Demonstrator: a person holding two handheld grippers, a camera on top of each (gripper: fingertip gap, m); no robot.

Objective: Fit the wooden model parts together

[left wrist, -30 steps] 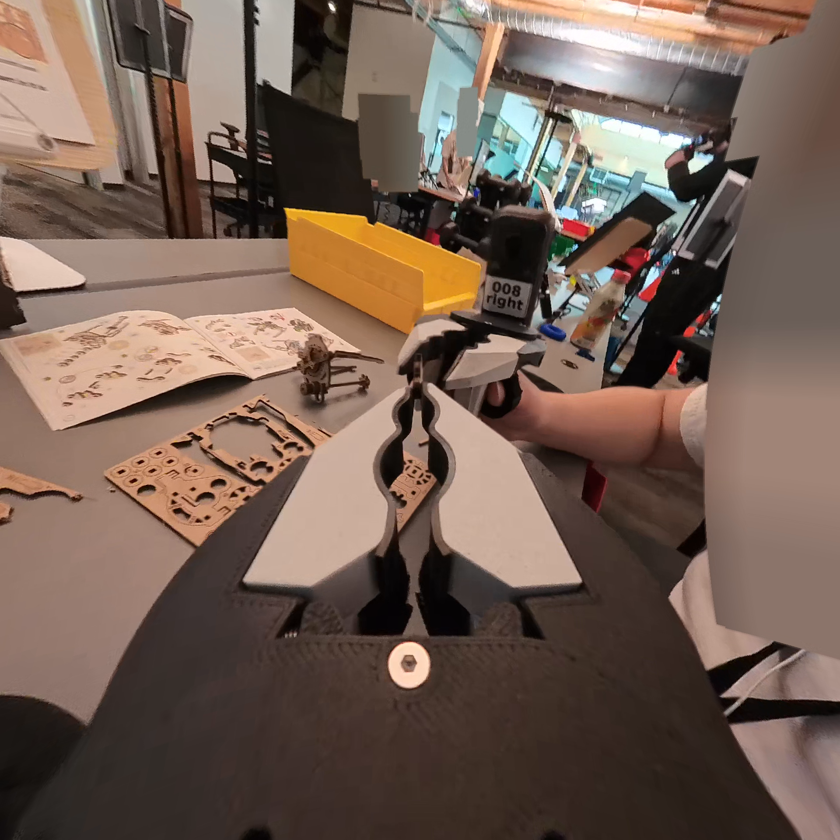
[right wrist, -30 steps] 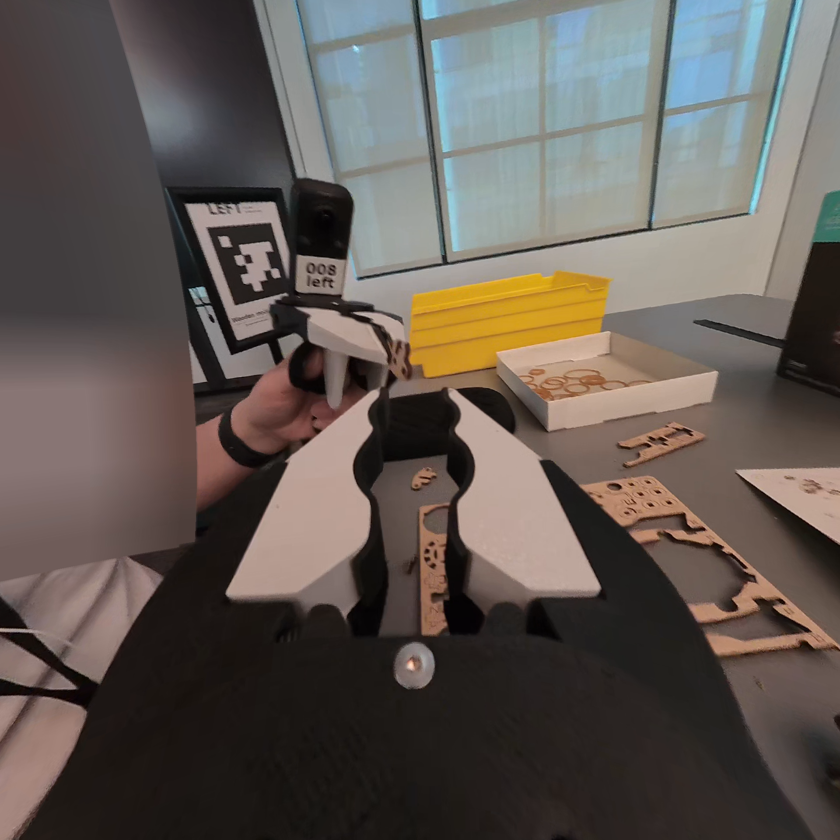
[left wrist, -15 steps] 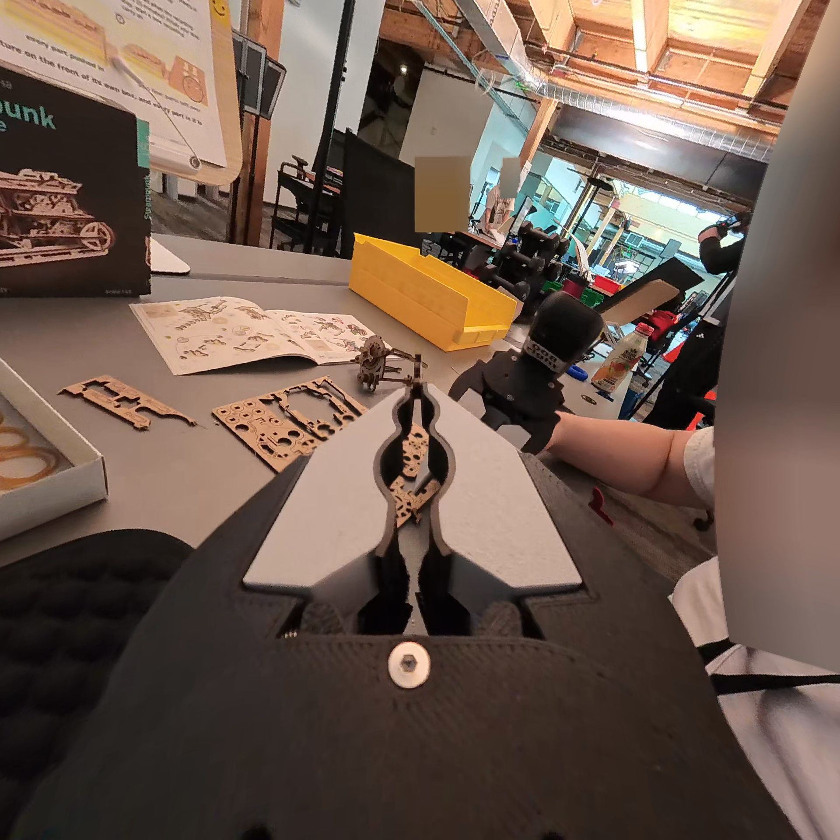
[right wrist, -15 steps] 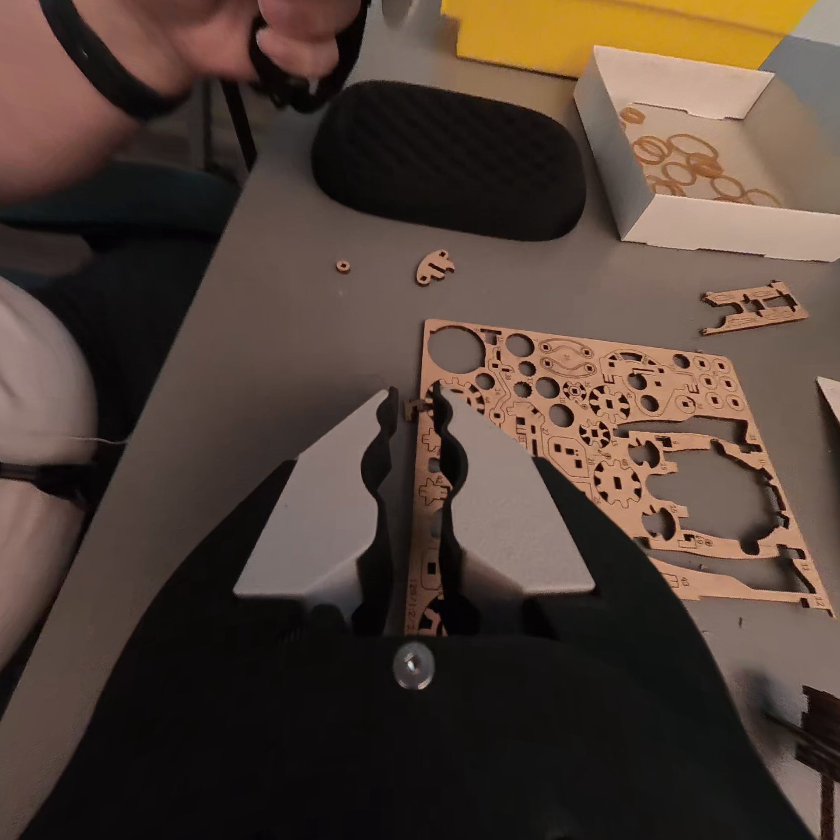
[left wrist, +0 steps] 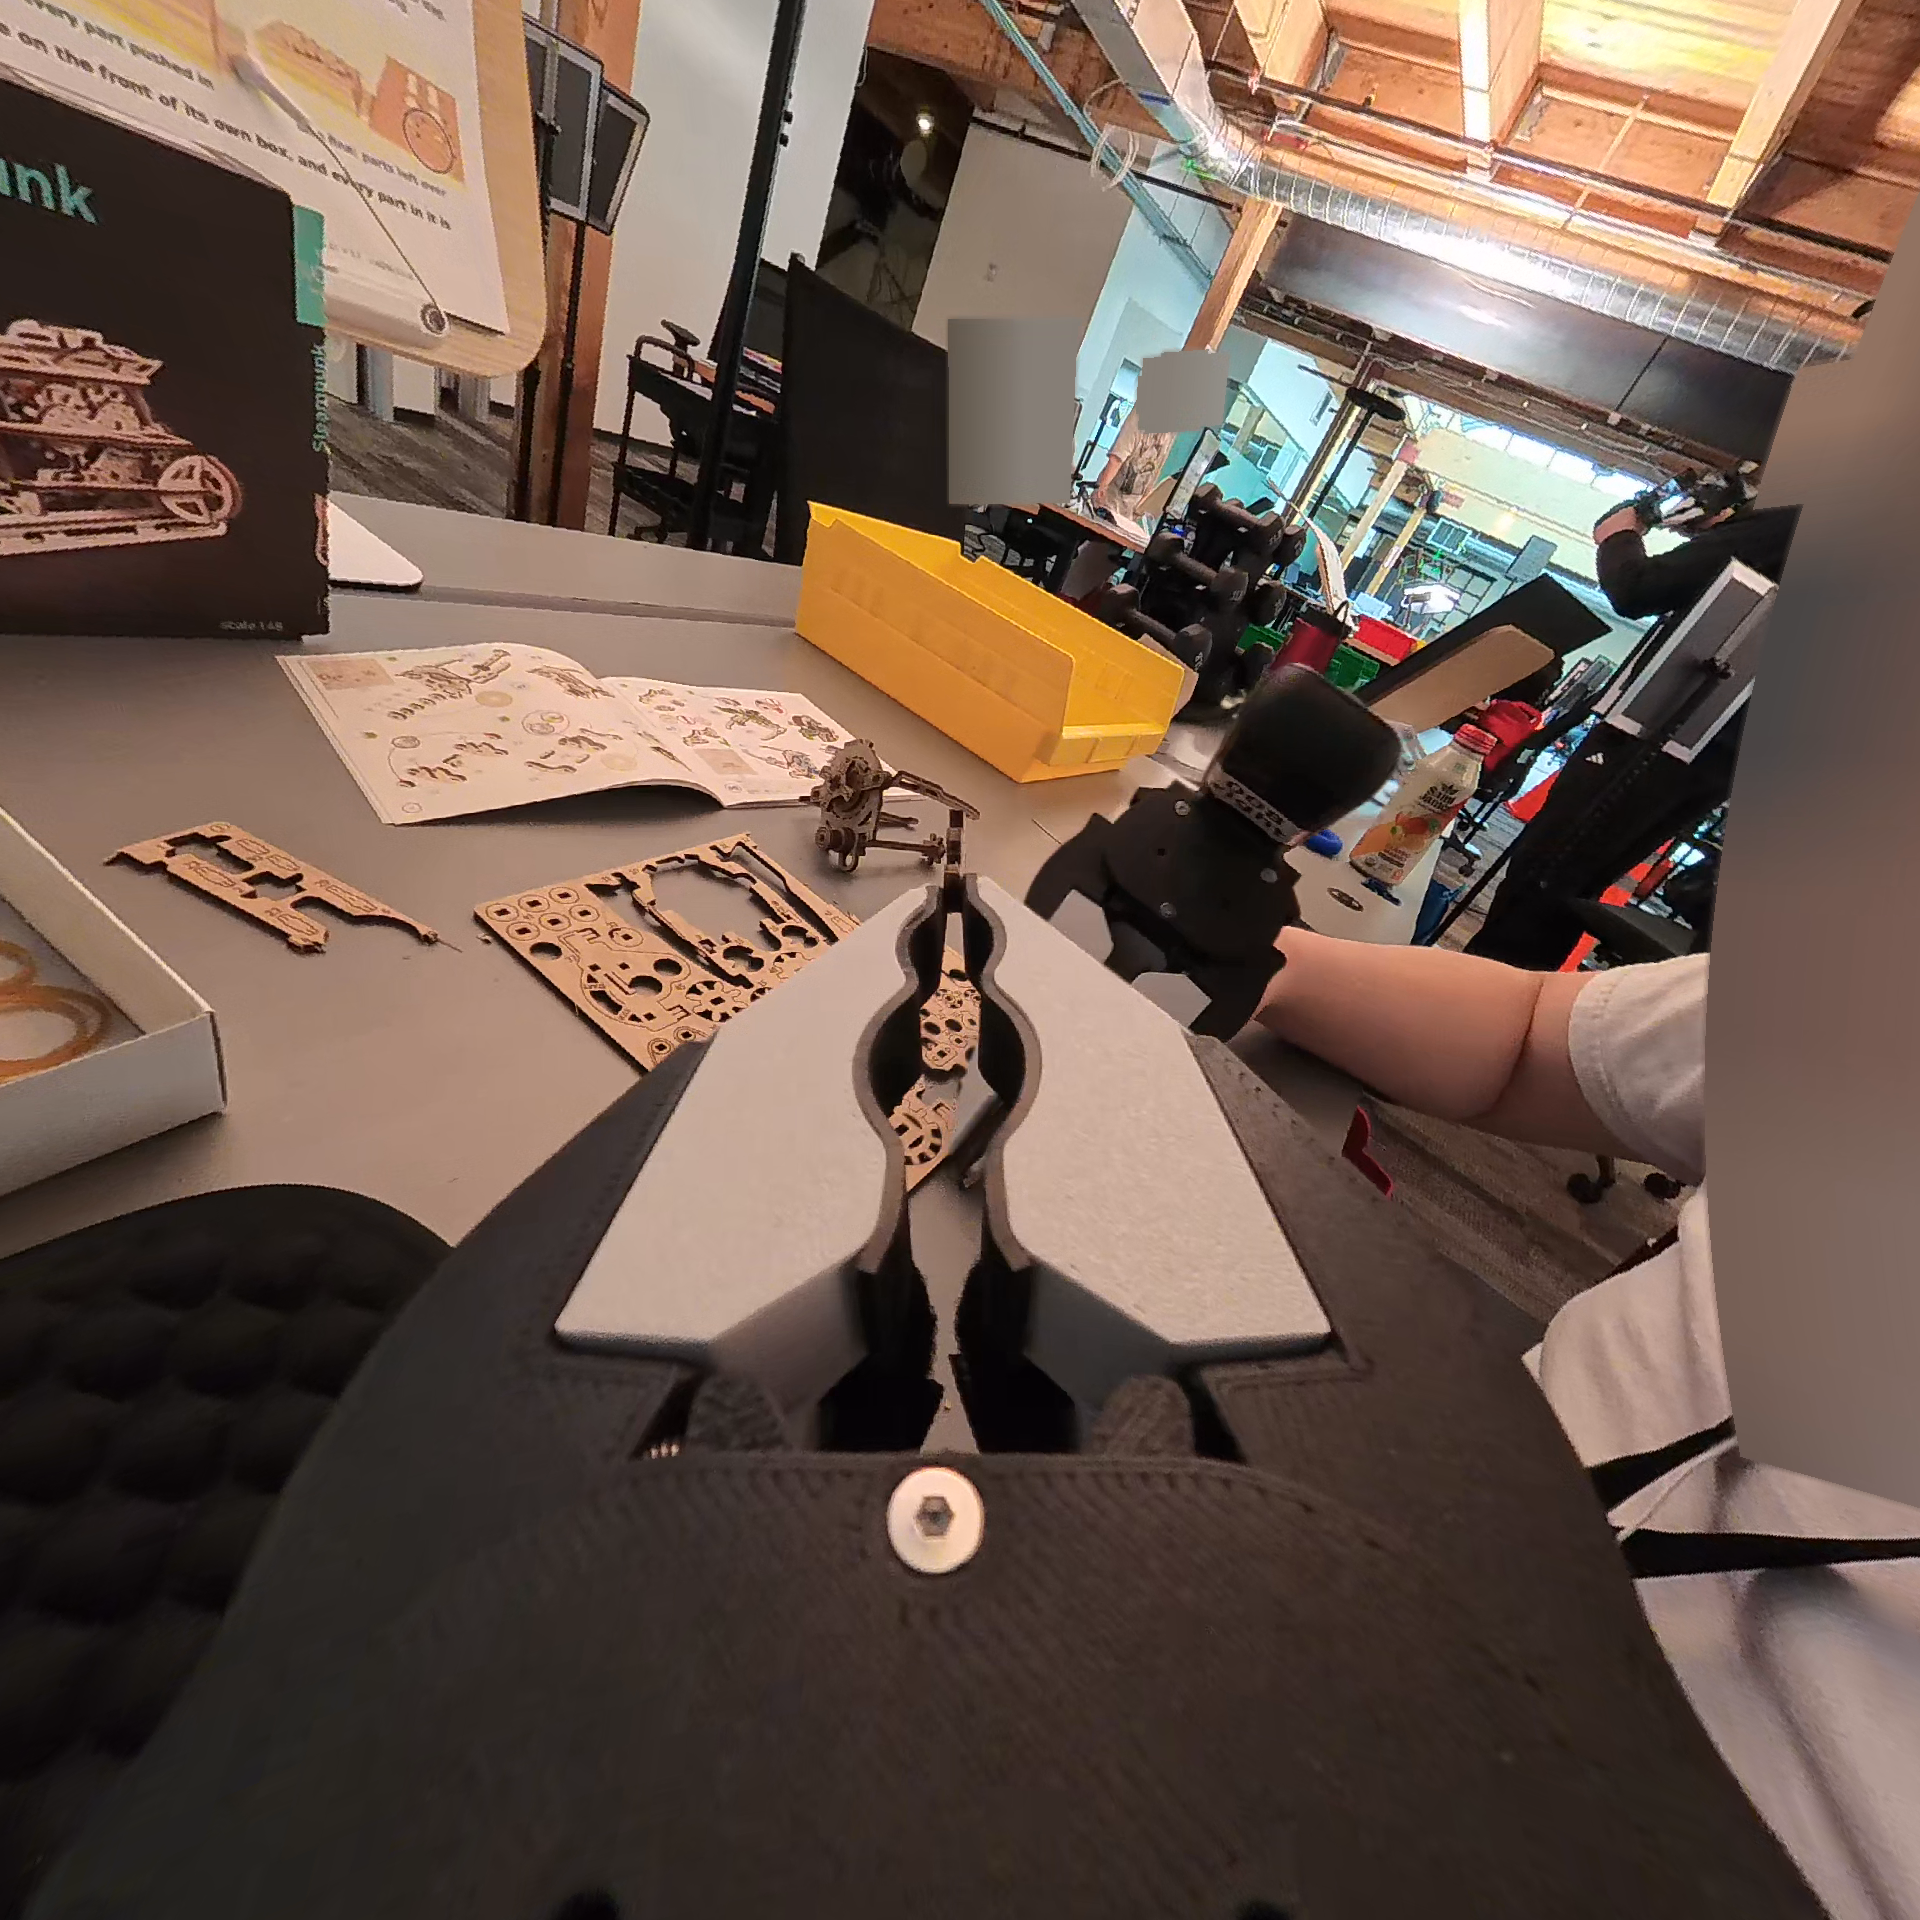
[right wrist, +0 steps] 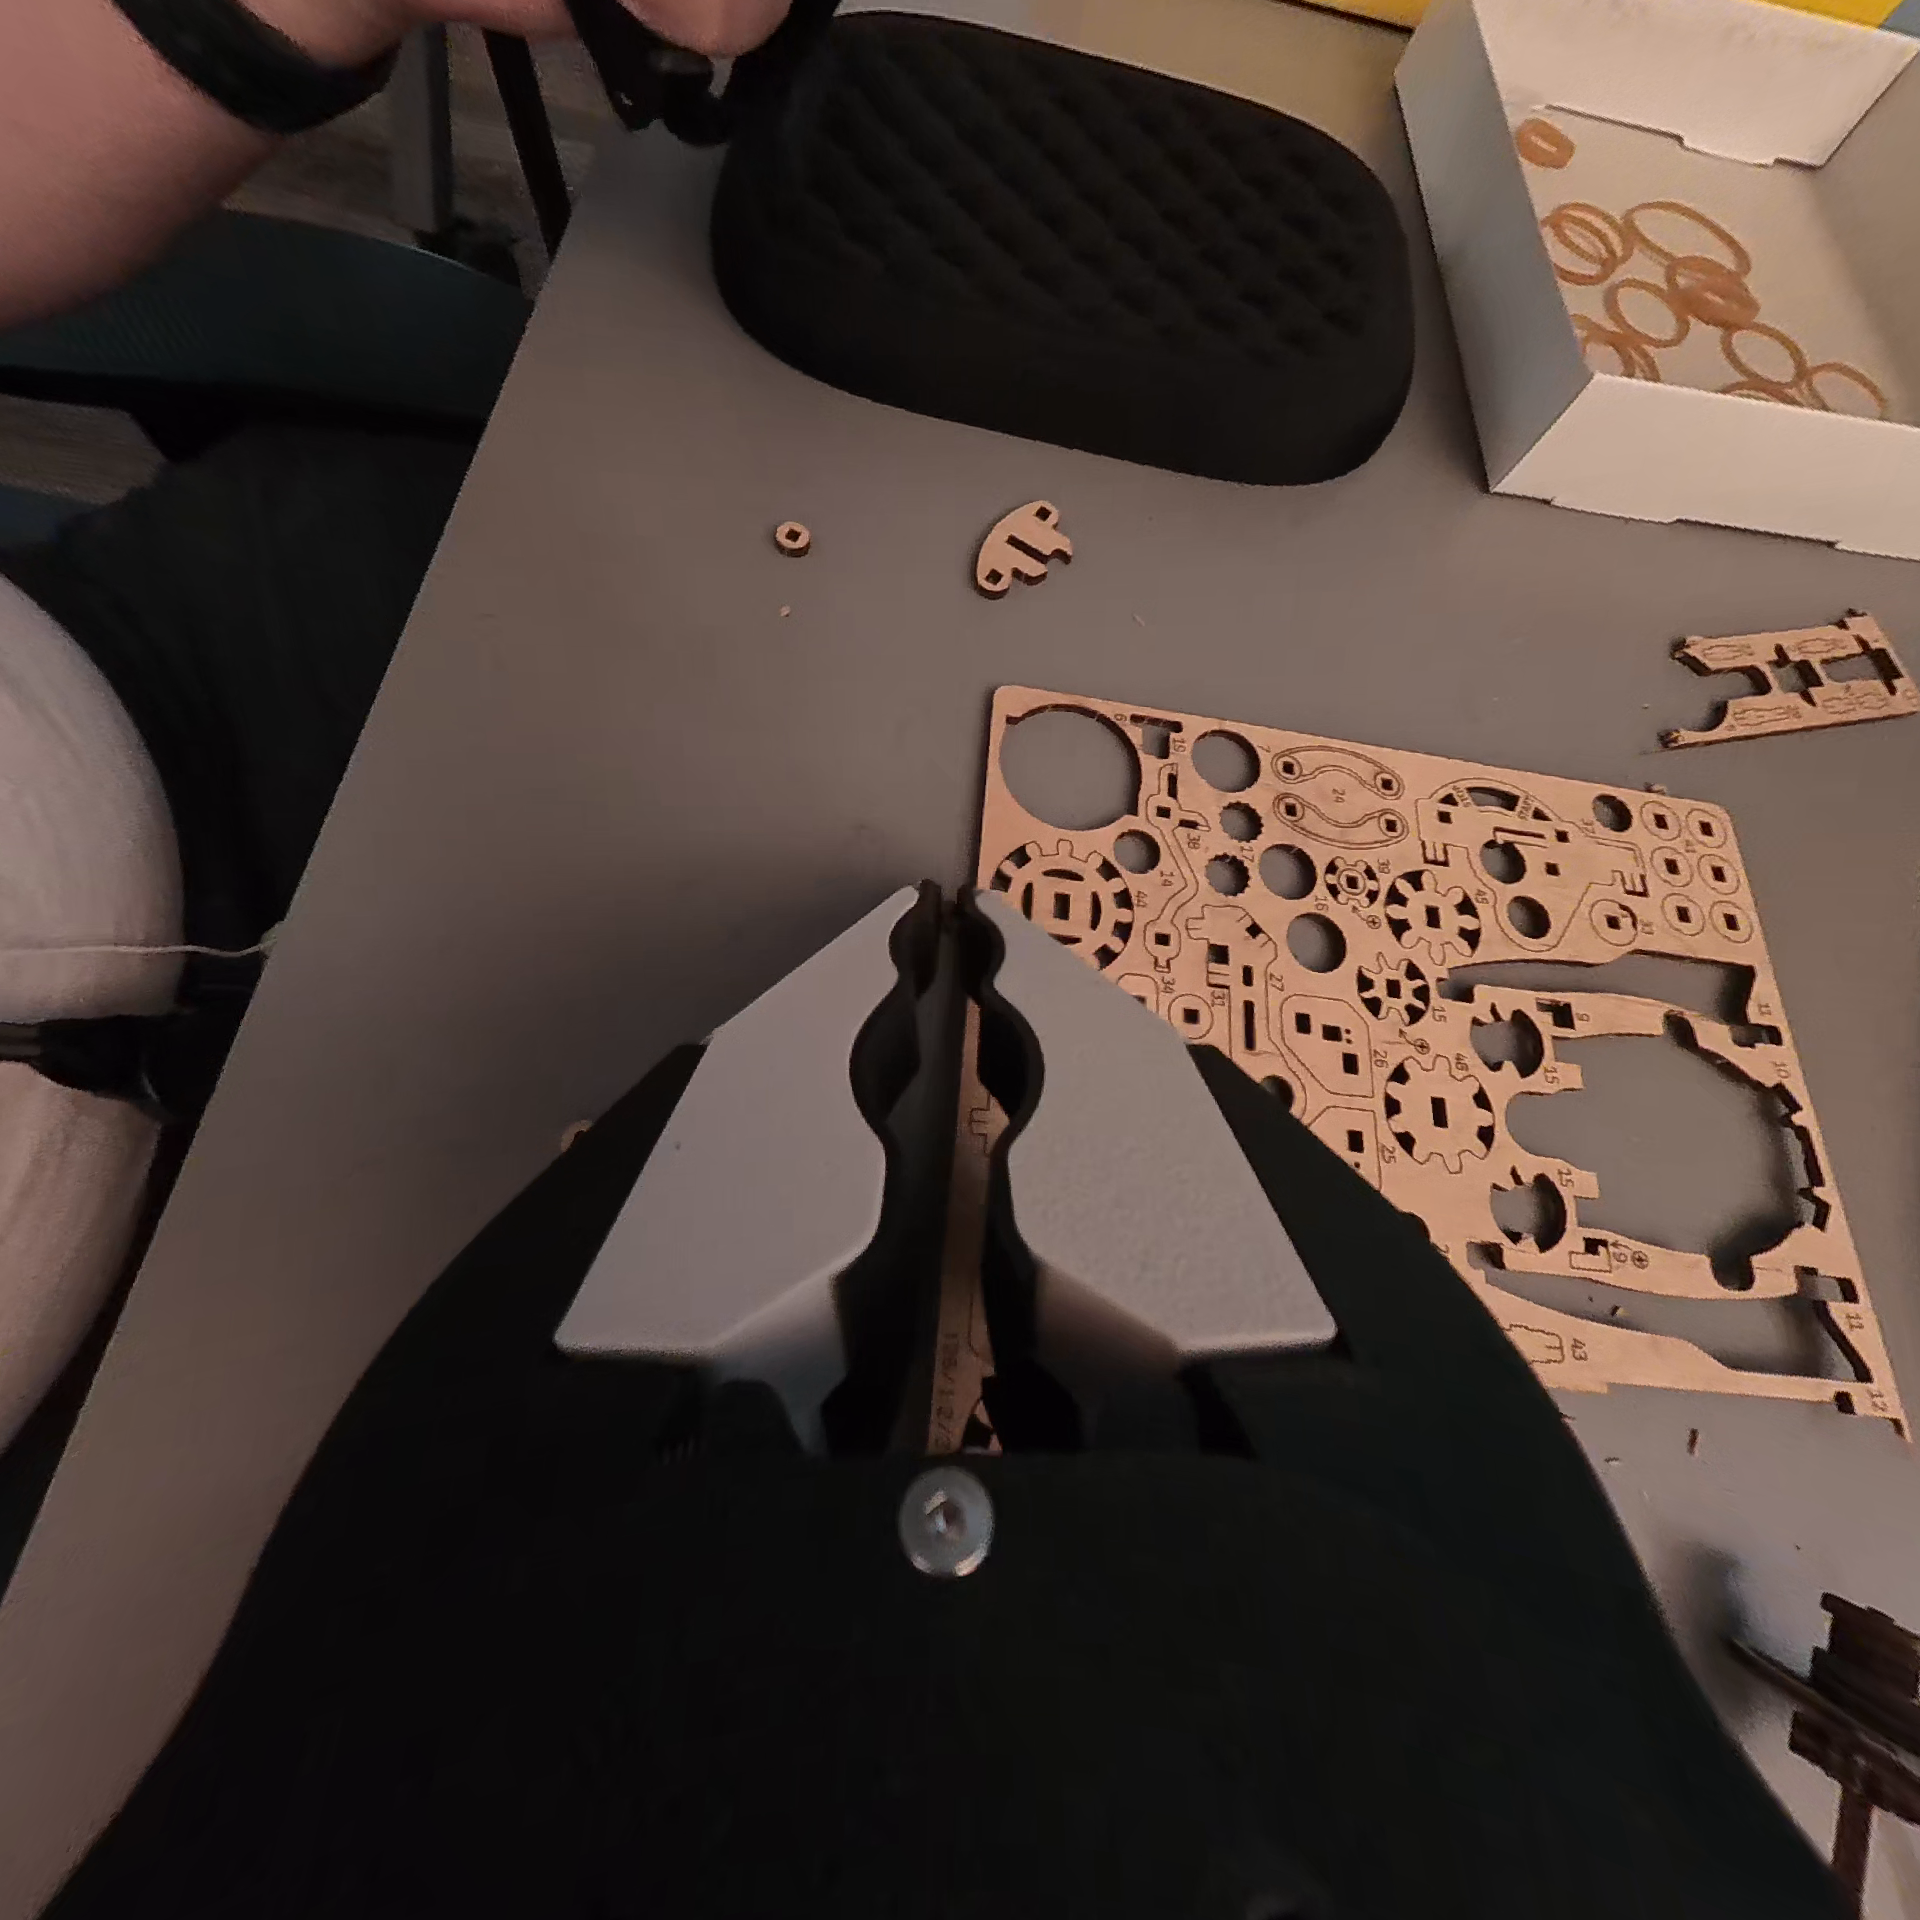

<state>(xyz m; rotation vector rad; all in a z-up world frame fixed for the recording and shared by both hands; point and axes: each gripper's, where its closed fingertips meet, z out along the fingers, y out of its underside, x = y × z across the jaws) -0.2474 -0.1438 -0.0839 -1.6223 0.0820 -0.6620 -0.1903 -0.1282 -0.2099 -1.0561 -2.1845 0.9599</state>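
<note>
Right wrist view shows the right gripper point(right wrist: 948, 896) pinched seemingly onto the wooden sheet's point(right wrist: 1455, 997) edge on the desk point(right wrist: 644, 790) (left gripper point(left wrist: 954, 888) clamps a small part point(left wrist: 954, 831)), while the half-built model point(left wrist: 857, 805) waits unfinished.

white box point(left wrist: 125, 1049) cropped, assembled model point(right wrist: 1870, 1745) cut off

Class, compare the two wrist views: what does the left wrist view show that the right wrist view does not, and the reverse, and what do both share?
Only the left wrist view shows the yellow bin, the open instruction booklet and the model's box. Only the right wrist view shows a small curved wooden piece and a tiny wooden washer lying loose. Both show the punched wooden sheet, the white box of rings and the black pad.
</note>
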